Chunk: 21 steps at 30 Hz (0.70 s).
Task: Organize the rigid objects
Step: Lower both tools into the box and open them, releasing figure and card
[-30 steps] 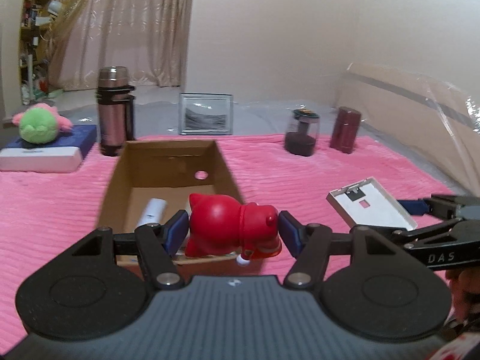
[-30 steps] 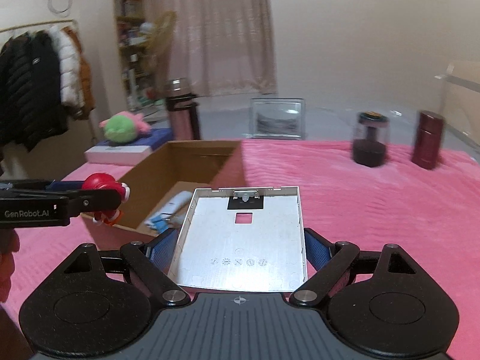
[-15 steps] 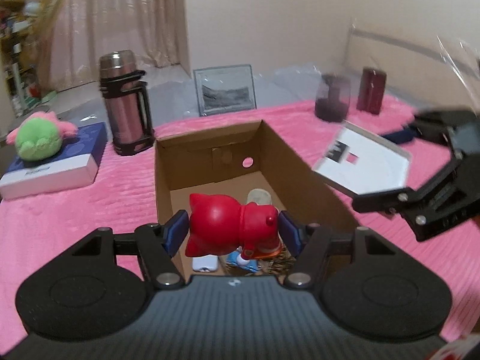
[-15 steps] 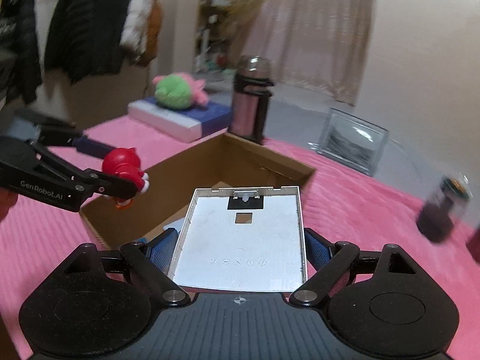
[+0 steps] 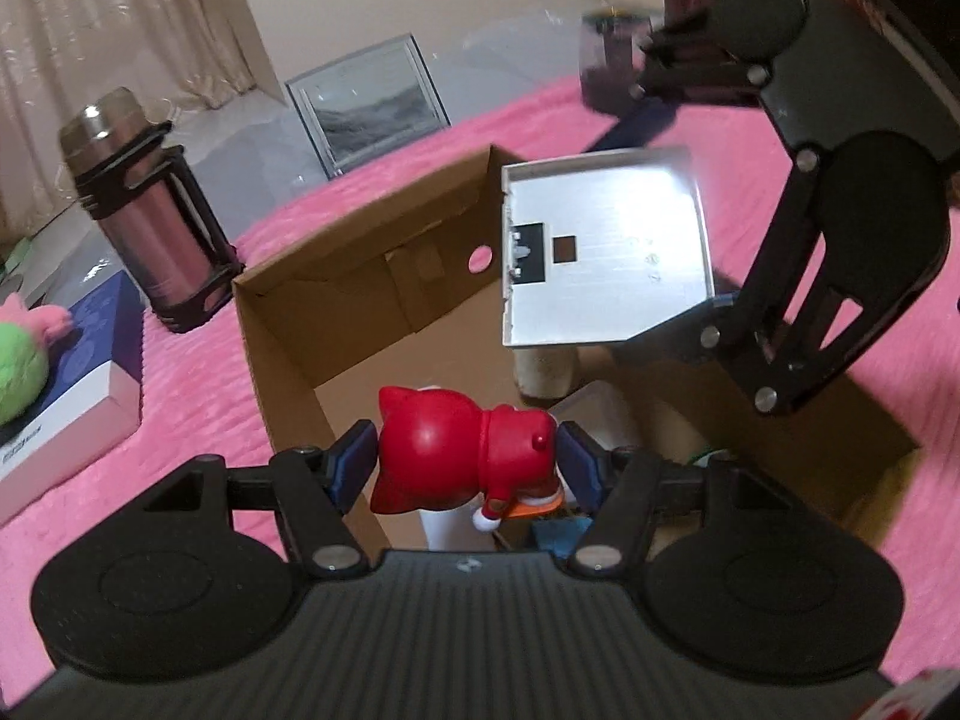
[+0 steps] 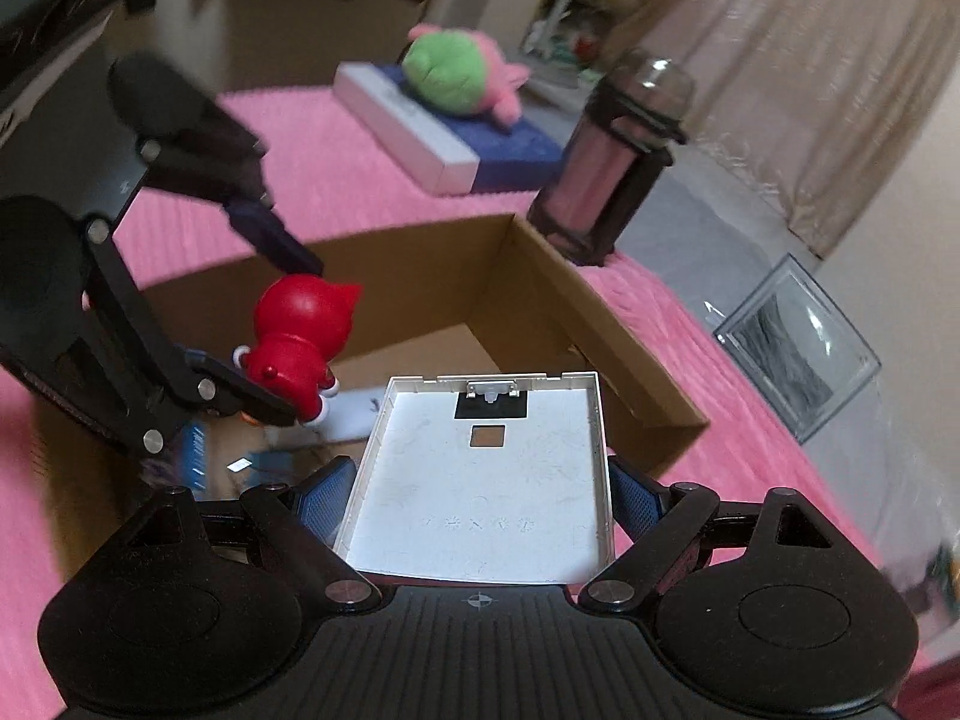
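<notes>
My left gripper [image 5: 465, 465] is shut on a red cat figurine [image 5: 456, 456] and holds it above the near end of an open cardboard box [image 5: 282, 360]. My right gripper [image 6: 480, 495] is shut on a flat white plastic cover [image 6: 486, 486] and holds it over the box [image 6: 600, 324]. The cover also shows in the left wrist view [image 5: 606, 252], tilted above the box's right side. The figurine shows in the right wrist view [image 6: 300, 342] over the box's left part. Several small items lie on the box floor, partly hidden.
A steel thermos [image 5: 144, 210] stands beyond the box on the pink blanket. A green plush [image 6: 462, 78] lies on a blue and white box [image 6: 450, 144]. A picture frame [image 5: 372, 102] leans behind. A dark jar [image 5: 606, 72] stands at the far right.
Both grippers have moved in over the box and tilted downward, each keeping its object. The cover now hangs above the box's right side, closer to the figurine.
</notes>
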Each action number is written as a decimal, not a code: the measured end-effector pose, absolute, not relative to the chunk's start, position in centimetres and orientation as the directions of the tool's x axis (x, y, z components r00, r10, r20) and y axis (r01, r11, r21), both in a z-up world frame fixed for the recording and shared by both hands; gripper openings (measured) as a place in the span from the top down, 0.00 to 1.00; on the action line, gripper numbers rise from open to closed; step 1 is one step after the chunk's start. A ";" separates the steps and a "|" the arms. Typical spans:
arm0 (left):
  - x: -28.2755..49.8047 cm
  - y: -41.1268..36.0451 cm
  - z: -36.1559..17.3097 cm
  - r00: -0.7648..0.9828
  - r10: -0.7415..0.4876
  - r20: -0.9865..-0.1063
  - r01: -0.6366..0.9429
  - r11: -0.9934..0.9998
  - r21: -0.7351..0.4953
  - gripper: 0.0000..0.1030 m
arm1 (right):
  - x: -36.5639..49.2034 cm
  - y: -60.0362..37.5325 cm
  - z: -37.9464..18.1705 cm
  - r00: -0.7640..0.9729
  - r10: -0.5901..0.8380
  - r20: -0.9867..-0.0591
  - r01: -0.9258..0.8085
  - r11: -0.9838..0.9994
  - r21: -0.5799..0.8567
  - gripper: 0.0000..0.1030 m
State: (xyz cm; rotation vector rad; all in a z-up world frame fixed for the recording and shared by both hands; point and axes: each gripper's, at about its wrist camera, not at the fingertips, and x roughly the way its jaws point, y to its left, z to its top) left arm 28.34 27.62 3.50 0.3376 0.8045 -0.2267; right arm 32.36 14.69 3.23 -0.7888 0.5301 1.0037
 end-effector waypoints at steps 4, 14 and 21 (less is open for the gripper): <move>30.3 27.4 2.7 0.649 -0.046 -0.759 0.360 0.898 0.254 0.41 | 34.0 16.2 1.7 0.458 0.492 -0.740 -0.889 0.240 -0.390 0.18; 34.3 27.0 0.8 0.575 -0.035 -0.818 0.439 0.856 0.272 0.41 | 37.5 18.6 -1.0 0.457 0.404 -0.792 -0.886 0.125 -0.447 0.18; 35.8 26.6 -0.9 0.526 -0.038 -0.850 0.475 0.842 0.256 0.41 | 38.6 19.5 -2.3 0.441 0.353 -0.825 -0.893 0.079 -0.443 0.18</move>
